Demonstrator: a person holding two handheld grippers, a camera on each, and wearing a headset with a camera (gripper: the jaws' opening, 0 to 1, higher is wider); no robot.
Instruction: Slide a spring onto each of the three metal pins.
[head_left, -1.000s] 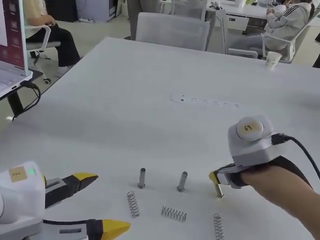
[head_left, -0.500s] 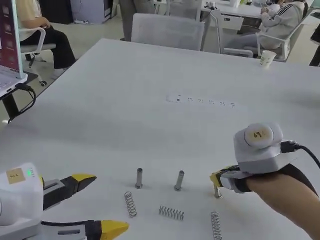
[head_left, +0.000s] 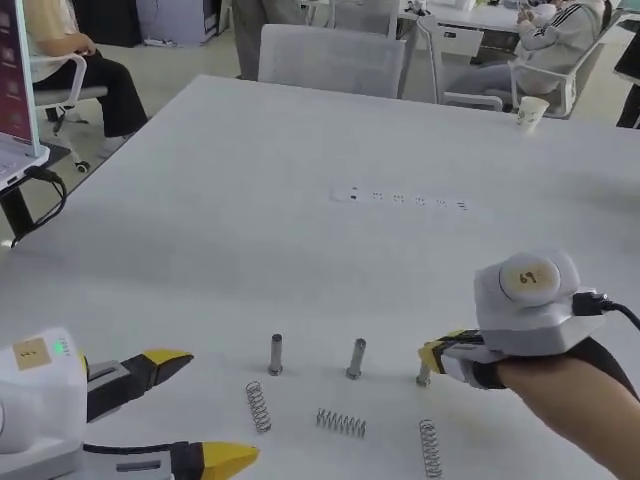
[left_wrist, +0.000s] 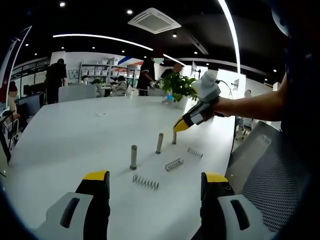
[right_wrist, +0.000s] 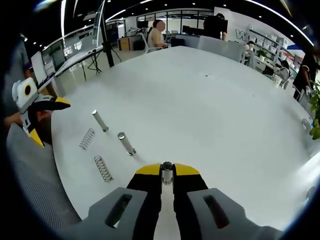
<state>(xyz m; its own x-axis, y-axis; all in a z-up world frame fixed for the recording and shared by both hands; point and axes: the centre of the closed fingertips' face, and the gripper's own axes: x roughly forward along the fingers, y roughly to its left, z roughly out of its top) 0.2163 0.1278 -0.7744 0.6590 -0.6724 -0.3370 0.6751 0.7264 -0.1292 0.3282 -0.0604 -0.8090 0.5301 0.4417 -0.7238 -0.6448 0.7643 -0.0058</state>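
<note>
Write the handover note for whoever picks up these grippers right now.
Left gripper: open, holding nothing, low over the near side of the table.
Right gripper: shut on the right pin.
Left pin and middle pin: standing upright, bare.
Left spring, middle spring and right spring: lying flat, just nearer than the pins.
Done: nothing; no spring is on a pin.
Left: all three springs to slide on.
</note>
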